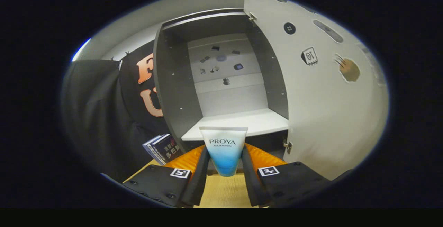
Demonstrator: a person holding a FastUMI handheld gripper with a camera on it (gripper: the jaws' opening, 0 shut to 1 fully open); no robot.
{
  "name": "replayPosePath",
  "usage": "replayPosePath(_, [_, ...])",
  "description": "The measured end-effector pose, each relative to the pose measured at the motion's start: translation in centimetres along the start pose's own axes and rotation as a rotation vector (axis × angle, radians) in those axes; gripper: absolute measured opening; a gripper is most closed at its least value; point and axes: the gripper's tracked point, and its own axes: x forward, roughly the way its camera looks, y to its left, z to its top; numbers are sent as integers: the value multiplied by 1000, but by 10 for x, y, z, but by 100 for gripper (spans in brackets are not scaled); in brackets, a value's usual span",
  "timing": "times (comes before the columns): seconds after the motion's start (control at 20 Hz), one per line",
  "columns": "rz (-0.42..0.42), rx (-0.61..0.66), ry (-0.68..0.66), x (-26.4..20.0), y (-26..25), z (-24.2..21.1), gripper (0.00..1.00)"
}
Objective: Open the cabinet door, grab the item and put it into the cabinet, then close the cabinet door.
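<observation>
A white and blue tube (224, 149) stands upright between my two fingers, crimped white end up, blue end down. My gripper (225, 157) is shut on the tube, both fingers pressing its sides. Just beyond the tube the cabinet (176, 81) stands open, with dark side walls and a white shelf (249, 121) at about the tube's top. The white cabinet door (325, 92) is swung wide to the right of the opening. Several small stickers mark the cabinet's pale back panel (225, 64).
Dark books (162, 149) stand to the left of the cabinet's foot, against the black cloth wall (100, 116). A tan wooden tabletop (225, 192) lies under the fingers. The door carries stickers (309, 55) and two hinges (288, 146).
</observation>
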Motion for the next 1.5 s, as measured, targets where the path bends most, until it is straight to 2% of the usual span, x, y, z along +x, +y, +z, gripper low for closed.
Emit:
replayPosePath(0.15, [6, -40, -18, 31, 3, 46, 57])
replayPosePath(0.35, [44, 21, -9, 89, 9, 73, 57])
replayPosePath(0.55, [29, 6, -17, 142, 6, 79, 58])
replayPosePath(0.75, [-10, -10, 13, 178, 1, 59, 58])
replayPosePath(1.05, [-30, 16, 51, 201, -2, 38, 57])
replayPosePath(1.3, [-28, -11, 48, 204, 3, 31, 57])
replayPosePath(1.5, [-29, -16, 54, 204, 5, 29, 74])
